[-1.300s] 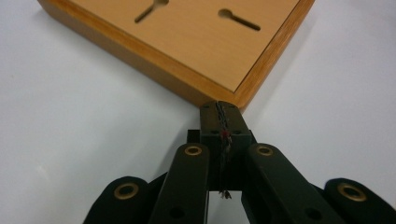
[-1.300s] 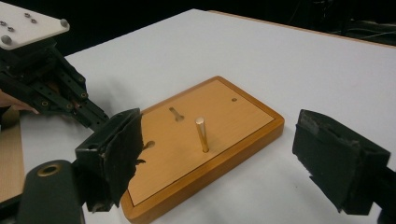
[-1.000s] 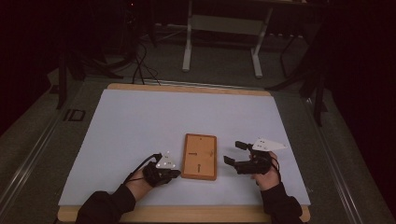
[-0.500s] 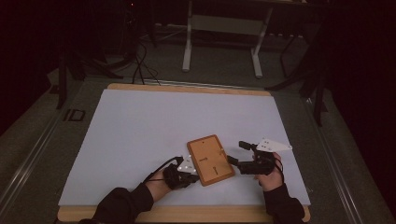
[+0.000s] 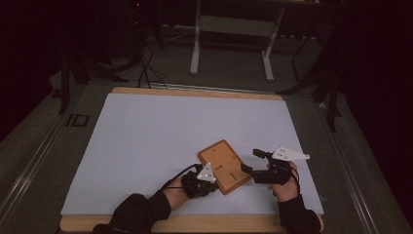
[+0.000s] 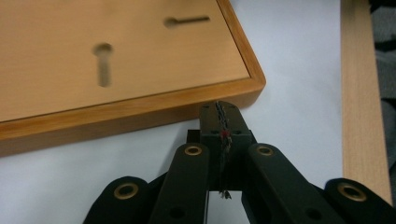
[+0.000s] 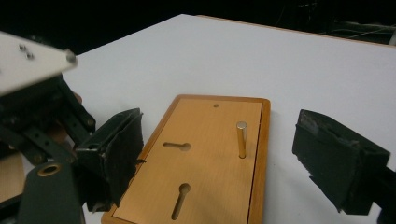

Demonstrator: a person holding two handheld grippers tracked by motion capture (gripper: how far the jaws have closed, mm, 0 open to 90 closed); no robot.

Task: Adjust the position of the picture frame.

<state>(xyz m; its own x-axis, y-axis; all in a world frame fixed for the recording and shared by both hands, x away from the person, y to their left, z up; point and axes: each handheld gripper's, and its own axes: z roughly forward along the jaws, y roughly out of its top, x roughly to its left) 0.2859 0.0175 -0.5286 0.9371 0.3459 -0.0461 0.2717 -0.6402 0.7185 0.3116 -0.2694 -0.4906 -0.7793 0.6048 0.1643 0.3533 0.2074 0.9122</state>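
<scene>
A flat wooden board (image 5: pixel 223 165) with keyhole slots lies askew on the white table mat (image 5: pixel 160 131). A short metal pin (image 7: pixel 241 138) stands upright in the board (image 7: pixel 205 177). My left gripper (image 5: pixel 208 181) is shut with nothing in it, and its tip (image 6: pixel 220 111) rests against the board's rim (image 6: pixel 140 112) near a corner. My right gripper (image 5: pixel 251 162) is open at the board's right end. The board lies low between its two black pads (image 7: pixel 116 154), and neither pad touches it.
The table's wooden front edge (image 5: pixel 195 223) runs just behind both hands and shows as a strip (image 6: pixel 362 93) in the left gripper view. The mat stretches bare to the far side. Stands and cables (image 5: pixel 146 63) sit on the dark floor beyond the table.
The left gripper has slid right against the board's near end. The board has turned from square to askew, its far end swinging left, and has shifted toward the right gripper, which stayed put.
</scene>
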